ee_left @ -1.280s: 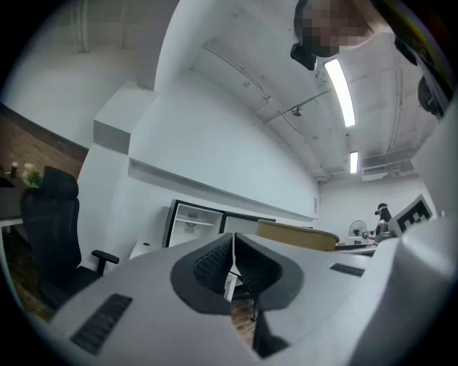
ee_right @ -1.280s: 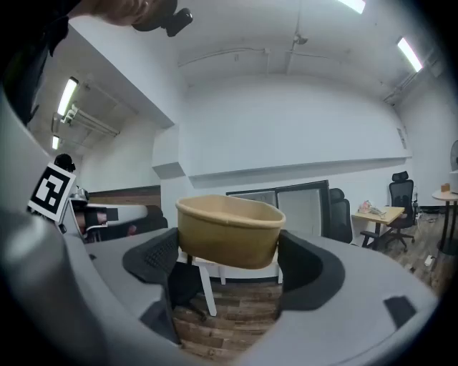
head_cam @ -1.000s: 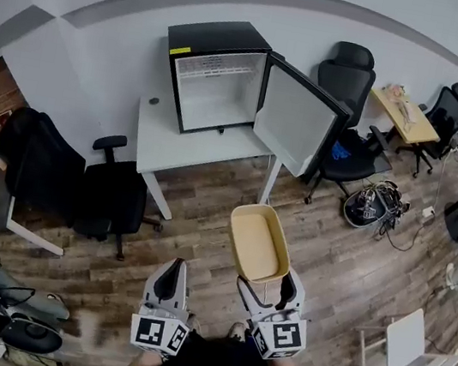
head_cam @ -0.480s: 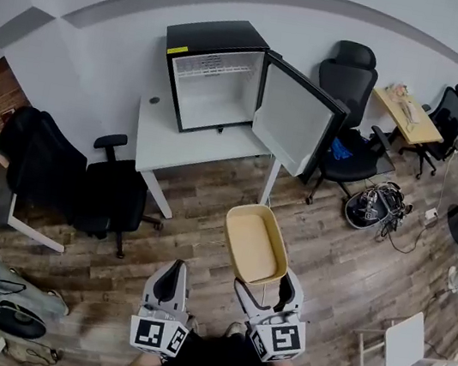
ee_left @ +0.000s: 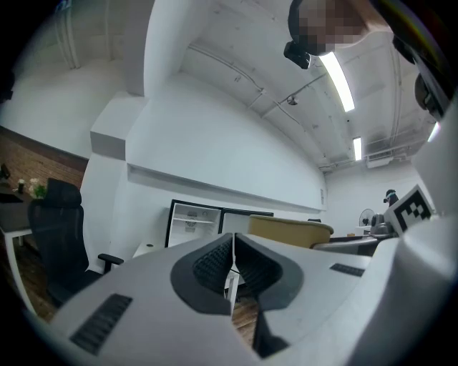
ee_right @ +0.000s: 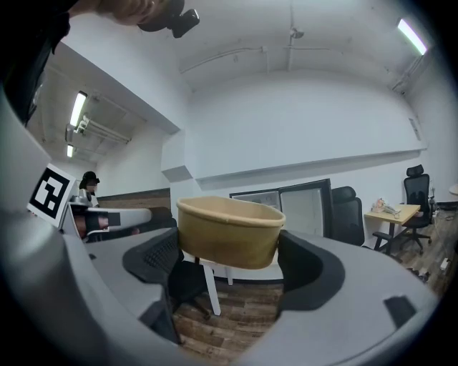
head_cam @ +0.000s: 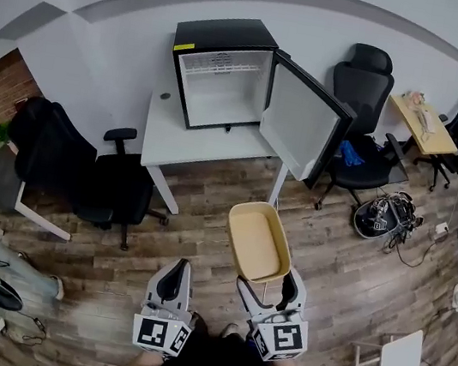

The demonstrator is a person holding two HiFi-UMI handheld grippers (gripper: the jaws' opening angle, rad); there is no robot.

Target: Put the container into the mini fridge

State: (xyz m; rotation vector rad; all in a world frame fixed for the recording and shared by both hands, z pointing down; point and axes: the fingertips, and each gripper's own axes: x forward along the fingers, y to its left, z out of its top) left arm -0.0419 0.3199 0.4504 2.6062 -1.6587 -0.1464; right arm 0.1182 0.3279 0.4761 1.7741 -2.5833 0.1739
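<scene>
While right gripper (ee_right: 227,256) clamps the container (head_cam: 258,242) (left gripper (ee_left: 232,261): jaws together), open fridge (head_cam: 220,81) tops white table (head_cam: 184,140).

The container (head_cam: 258,243) looks matt paper, the mini fridge (head_cam: 223,33) smooth, the floor (head_cam: 353,272) wood-grained.

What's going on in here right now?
A person holds a gripper in each hand. The right gripper is shut on a tan container, held above the wood floor, some way short of the mini fridge. The fridge sits on a white table with its door swung open. The left gripper is shut and holds nothing.
</scene>
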